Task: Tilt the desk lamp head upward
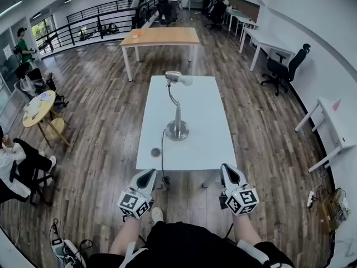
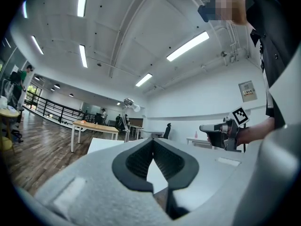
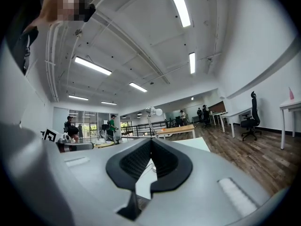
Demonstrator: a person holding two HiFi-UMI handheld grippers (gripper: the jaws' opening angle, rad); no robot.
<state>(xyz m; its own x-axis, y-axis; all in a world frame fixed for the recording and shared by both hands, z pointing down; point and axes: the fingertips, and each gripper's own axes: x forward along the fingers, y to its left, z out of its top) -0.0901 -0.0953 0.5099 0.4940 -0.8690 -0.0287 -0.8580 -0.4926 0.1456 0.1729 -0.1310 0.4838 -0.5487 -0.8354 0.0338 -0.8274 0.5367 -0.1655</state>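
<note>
One desk lamp (image 1: 177, 129), one table (image 1: 206, 127), two closed hand-held grippers (image 1: 147, 176) (image 1: 228, 171)

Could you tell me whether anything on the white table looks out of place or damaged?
Nothing stands out. The desk lamp stands upright on its round base near the middle of the white table, its cord trails off the near edge, and a small dark round object lies near the near left corner.
</note>
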